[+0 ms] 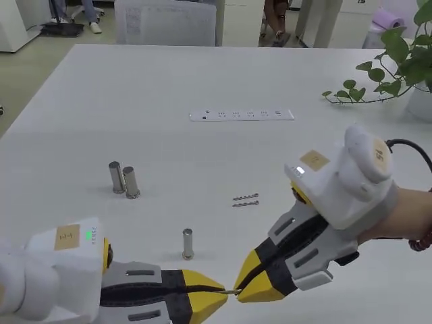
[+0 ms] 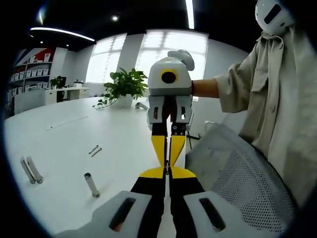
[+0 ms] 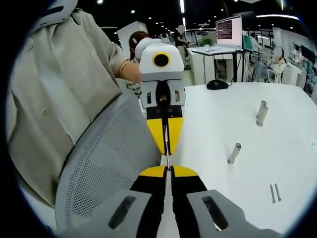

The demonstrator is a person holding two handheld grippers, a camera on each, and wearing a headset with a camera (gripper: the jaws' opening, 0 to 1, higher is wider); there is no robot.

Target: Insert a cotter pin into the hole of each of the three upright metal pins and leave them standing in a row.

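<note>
Silver cotter pin (image 1: 231,291) in left tool (image 1: 220,292)

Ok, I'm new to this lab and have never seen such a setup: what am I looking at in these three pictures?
There is no robot here: a person holds a yellow-tipped tool in each hand. One picture comes from a camera on the person's head. The other two come from cameras riding on the tools, each looking along its own claw. The left claw and right claw meet tip to tip, and both appear shut on a thin metal cotter pin. On the white table stand a pair of steel pins and a single steel pin. Two more cotter pins lie nearby. A white power strip lies farther back, and a green leafy plant stands at the corner.
</note>
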